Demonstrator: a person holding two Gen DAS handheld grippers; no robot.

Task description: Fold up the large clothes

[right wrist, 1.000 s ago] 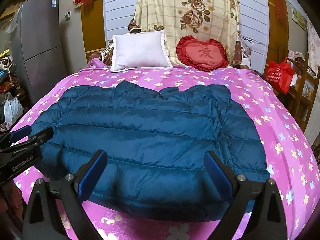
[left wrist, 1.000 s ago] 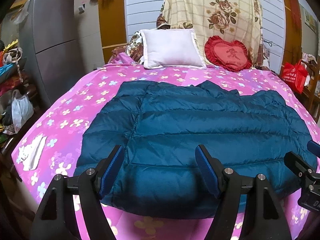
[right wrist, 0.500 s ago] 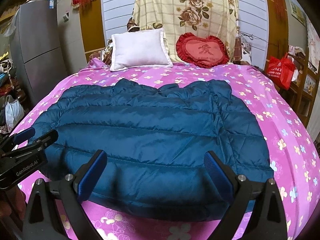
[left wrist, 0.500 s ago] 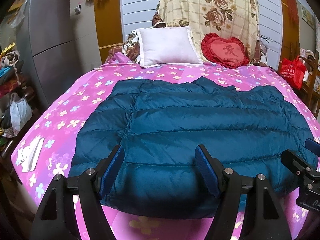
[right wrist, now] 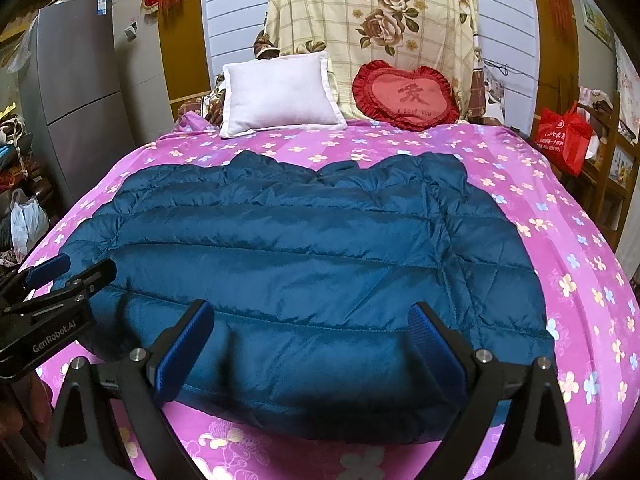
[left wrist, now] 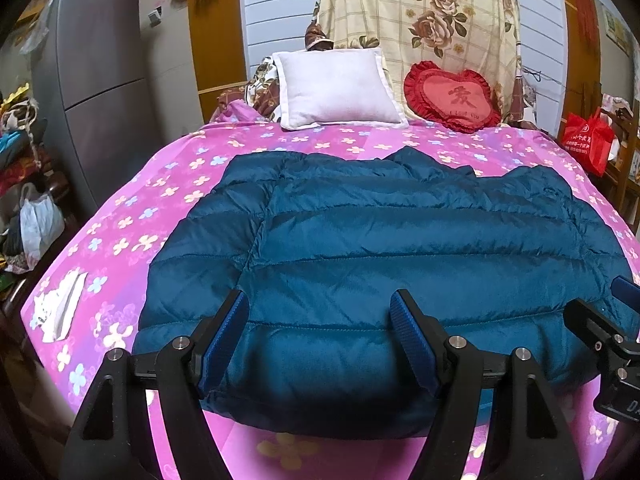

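Observation:
A dark teal quilted down jacket (left wrist: 384, 248) lies flat on the pink flowered bed (left wrist: 132, 216), hem toward me and collar toward the pillows. It also shows in the right wrist view (right wrist: 288, 256). My left gripper (left wrist: 320, 312) is open, its jaws spread over the hem's left part. My right gripper (right wrist: 312, 320) is open over the hem's right part. Each gripper shows at the edge of the other's view: the right one in the left wrist view (left wrist: 612, 320), the left one in the right wrist view (right wrist: 56, 280). Neither holds anything.
A white pillow (left wrist: 336, 92) and a red heart cushion (left wrist: 452, 100) lie at the bed's head. A grey fridge (left wrist: 100, 92) and bags stand left. A red bag (left wrist: 588, 140) and a wooden shelf stand right. White papers (left wrist: 60, 308) lie on the bed's near left corner.
Both grippers have moved a little forward and lower toward the jacket's hem. The jacket has not moved. Both stay open.

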